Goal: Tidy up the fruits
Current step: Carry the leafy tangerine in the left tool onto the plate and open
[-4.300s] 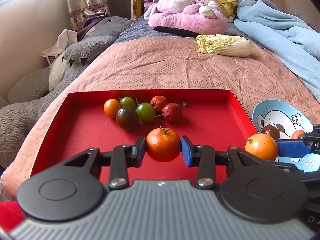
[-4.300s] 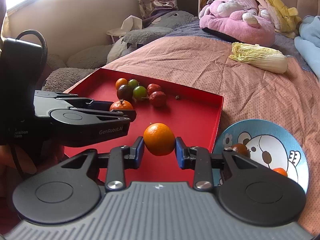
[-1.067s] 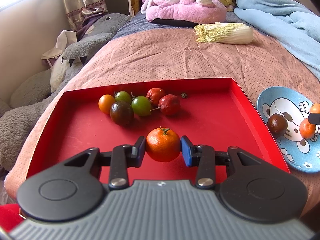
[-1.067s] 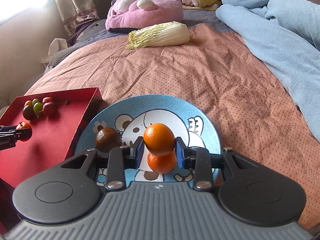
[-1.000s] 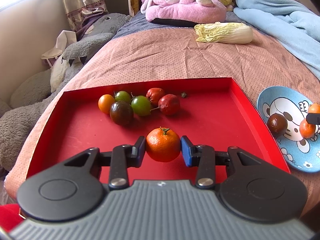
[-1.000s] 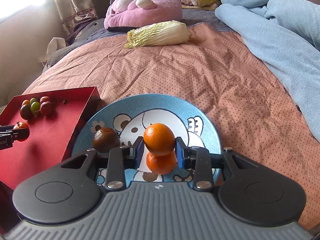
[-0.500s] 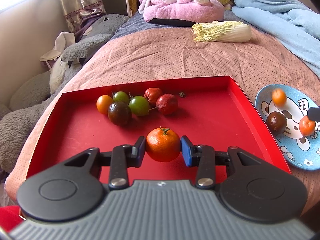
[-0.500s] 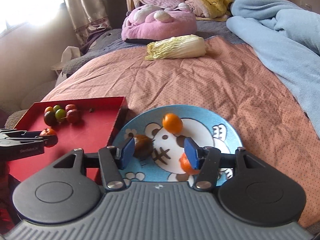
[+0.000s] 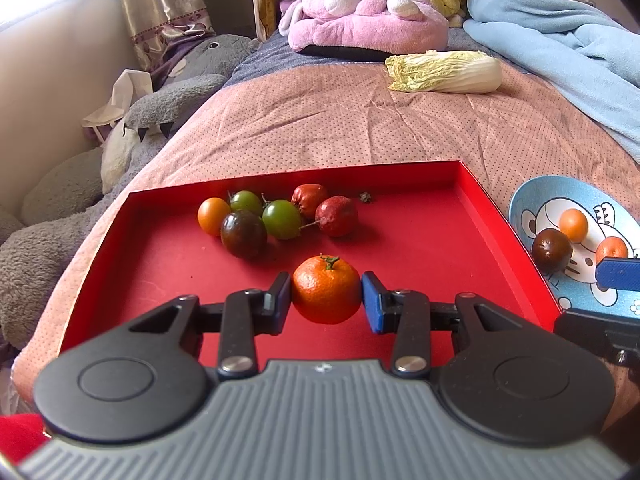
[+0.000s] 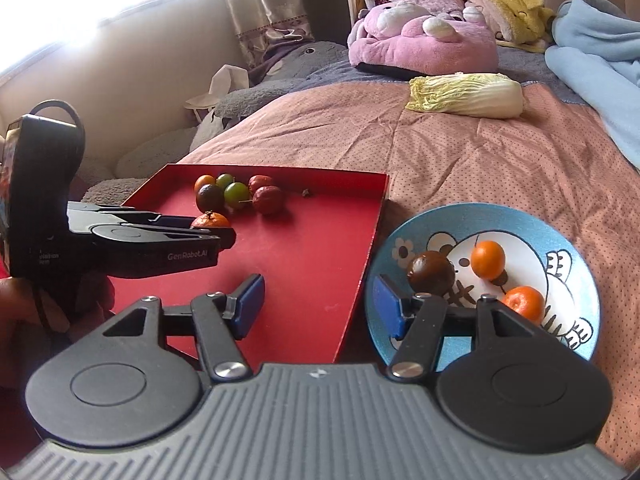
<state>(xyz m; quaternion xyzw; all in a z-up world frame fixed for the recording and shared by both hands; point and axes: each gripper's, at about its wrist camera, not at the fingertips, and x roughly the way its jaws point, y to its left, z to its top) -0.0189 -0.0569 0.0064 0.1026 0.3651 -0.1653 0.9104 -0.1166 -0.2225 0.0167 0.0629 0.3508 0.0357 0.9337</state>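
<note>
My left gripper (image 9: 326, 300) is shut on an orange tangerine (image 9: 326, 294) and holds it above the red tray (image 9: 420, 248). Several small fruits (image 9: 276, 218) lie in a cluster at the tray's back. My right gripper (image 10: 318, 310) is open and empty, over the tray's right edge and the blue cartoon plate (image 10: 560, 240). The plate holds a dark brown fruit (image 10: 431, 267) and two tangerines (image 10: 488, 260) (image 10: 524, 302). The left gripper (image 10: 160, 236) with its tangerine (image 10: 211, 220) also shows in the right wrist view.
The tray and plate (image 9: 532, 196) lie on a pink dotted bedspread (image 9: 360, 128). A napa cabbage (image 9: 444, 72) lies farther back. A pink plush (image 9: 360, 20), a grey plush (image 9: 180, 92) and a blue blanket (image 9: 560, 40) ring the bed.
My right gripper let its tangerine go onto the plate, opened, and has drawn back and left towards the tray. My left gripper keeps its tangerine, almost still.
</note>
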